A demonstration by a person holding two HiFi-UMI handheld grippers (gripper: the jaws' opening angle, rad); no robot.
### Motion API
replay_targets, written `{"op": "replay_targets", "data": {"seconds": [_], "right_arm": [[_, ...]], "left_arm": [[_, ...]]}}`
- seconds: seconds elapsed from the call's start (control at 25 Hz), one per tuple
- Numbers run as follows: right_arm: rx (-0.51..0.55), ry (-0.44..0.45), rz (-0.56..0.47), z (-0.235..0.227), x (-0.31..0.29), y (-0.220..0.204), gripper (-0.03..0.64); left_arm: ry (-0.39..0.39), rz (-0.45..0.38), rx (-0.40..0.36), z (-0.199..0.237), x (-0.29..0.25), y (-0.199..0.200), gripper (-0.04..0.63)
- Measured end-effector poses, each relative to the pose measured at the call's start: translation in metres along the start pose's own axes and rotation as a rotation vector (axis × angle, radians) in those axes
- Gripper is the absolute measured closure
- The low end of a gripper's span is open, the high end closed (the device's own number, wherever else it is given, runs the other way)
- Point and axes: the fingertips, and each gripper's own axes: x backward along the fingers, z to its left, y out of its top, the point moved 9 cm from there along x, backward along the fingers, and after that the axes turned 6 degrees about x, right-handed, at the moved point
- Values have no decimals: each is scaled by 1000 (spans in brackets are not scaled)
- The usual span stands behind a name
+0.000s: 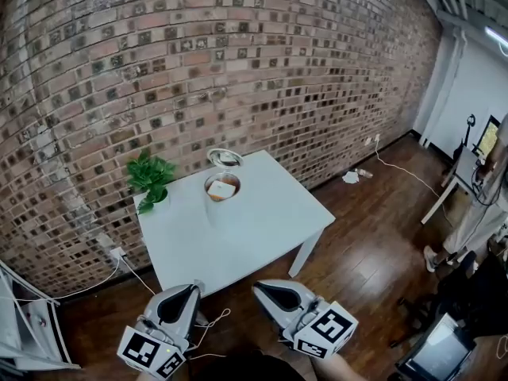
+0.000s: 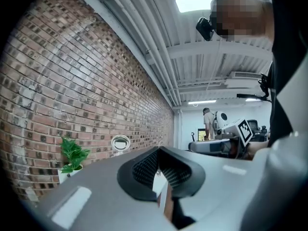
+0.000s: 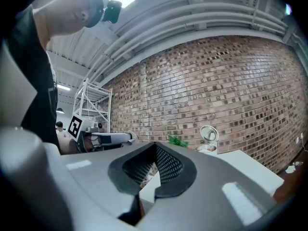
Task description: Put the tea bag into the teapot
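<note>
A round glass teapot (image 1: 222, 187) stands on the white table (image 1: 262, 221), its hinged lid (image 1: 225, 158) tipped up behind it. A pale square piece, apparently the tea bag (image 1: 223, 189), shows inside its open top. Both grippers hang well short of the table's near edge, above the floor. My left gripper (image 1: 193, 286) and right gripper (image 1: 255, 286) are shut with nothing between the jaws. The left gripper view shows the shut left gripper (image 2: 158, 148) and the raised lid (image 2: 120, 142) far off. In the right gripper view the right gripper (image 3: 155, 144) is shut, with the teapot (image 3: 208, 147) far beyond it.
A small green plant (image 1: 149, 177) in a white pot stands on the table's left corner. The brick wall (image 1: 198, 70) runs behind the table. A wall socket and cable (image 1: 115, 254) lie at lower left, a metal rack (image 1: 28, 324) at far left. A person (image 1: 476, 213) stands at right.
</note>
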Motion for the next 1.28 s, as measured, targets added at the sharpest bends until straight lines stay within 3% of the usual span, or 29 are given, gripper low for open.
{"op": "replay_targets", "data": {"seconds": [0.28, 0.44, 1.28], "right_arm": [[5, 72, 4, -36, 5, 0, 615], [-64, 61, 44, -58, 6, -21, 615], [-78, 28, 50, -151, -84, -14, 615]], "left_arm": [[16, 3, -14, -3, -51, 2, 589], [20, 17, -20, 1, -75, 4, 589], [17, 49, 7, 98, -157, 18, 589]]}}
